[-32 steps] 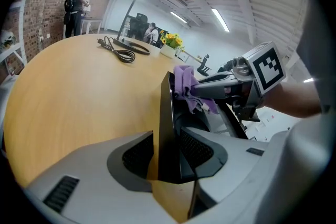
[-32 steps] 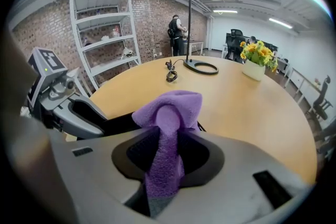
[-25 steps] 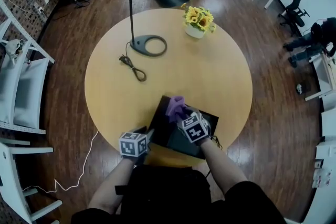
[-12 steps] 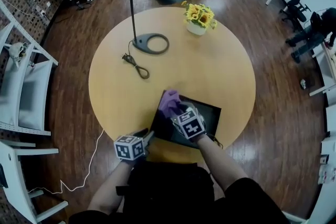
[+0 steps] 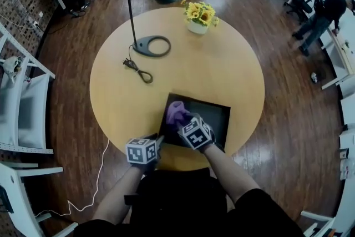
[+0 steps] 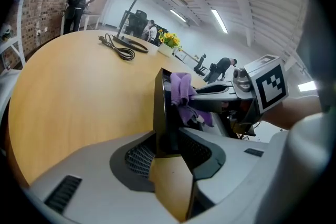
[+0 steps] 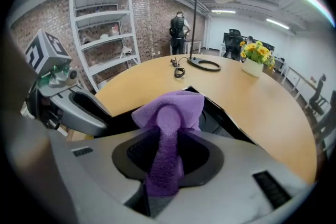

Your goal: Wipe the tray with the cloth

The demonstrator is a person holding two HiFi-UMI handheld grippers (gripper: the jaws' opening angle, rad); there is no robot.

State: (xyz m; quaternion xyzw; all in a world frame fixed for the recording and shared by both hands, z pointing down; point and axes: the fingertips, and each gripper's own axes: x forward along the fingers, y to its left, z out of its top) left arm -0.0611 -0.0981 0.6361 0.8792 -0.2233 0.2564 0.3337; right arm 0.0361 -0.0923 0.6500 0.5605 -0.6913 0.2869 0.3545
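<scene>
Head view: cloth (image 5: 175, 112) on tray (image 5: 213, 115).
At 9 o'clock the right tool (image 5: 182, 122) clamps it; the left tool (image 5: 158, 143) is closing its jaws on the tray's 7 o'clock rim.

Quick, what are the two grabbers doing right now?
Left gripper: jaws closing on the tray rim.
Right gripper: shut on the purple cloth.

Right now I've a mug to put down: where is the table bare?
Bare: the broad stretch between flower pot and tray, out to the table's right rim; also left of the tray, toward the lamp cord. Crowded: the near edge with tray and cloth.
</scene>
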